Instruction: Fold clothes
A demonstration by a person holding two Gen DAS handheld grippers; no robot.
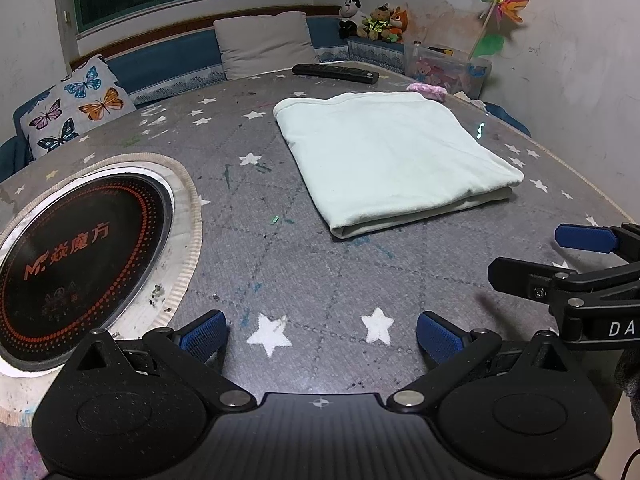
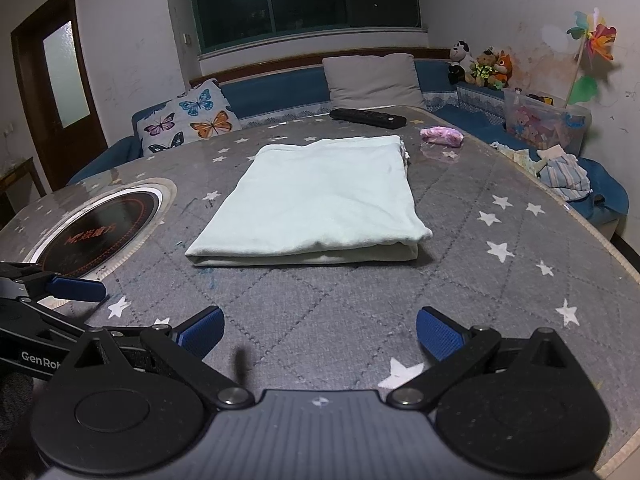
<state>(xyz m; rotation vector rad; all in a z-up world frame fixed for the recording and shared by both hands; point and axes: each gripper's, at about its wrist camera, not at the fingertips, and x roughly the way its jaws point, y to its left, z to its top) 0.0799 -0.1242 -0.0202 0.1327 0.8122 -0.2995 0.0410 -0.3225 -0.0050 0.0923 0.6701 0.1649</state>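
Pale green cloth (image 2: 316,196) lies folded flat on desk (image 2: 500,300). My left gripper (image 1: 322,334) and right gripper (image 2: 320,332) both spread wide, empty, held short of it: fold looks finished.

Folded pale green cloth (image 2: 320,196) on the table.
It lies flat as a neat rectangle of several layers; the stacked folded edges show along its near side.
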